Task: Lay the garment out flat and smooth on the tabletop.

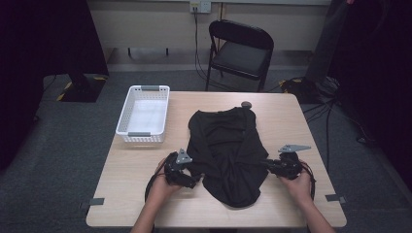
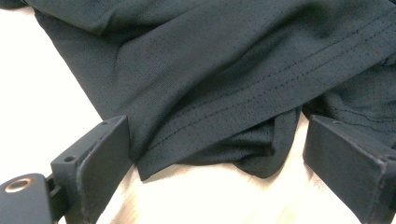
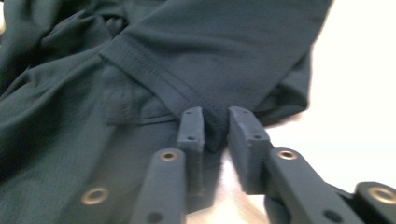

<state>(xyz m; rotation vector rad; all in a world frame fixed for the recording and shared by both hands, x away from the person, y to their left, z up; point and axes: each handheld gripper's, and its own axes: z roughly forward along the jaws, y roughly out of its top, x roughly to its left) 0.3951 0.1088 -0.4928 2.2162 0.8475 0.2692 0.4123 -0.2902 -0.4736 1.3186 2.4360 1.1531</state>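
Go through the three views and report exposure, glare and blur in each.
High view: dim, corners falling to black, the black crumpled shirt showing little fold detail on the light wooden table. Left gripper view: bare tabletop blown out to white, the shirt's stitched hem sharp. Right gripper view: tabletop again overexposed, the cloth soft and slightly blurred, the fingers nearer the lens sharper.

The shirt is plain black, the basket at far left white, the tabletop pale wood, both tools black.
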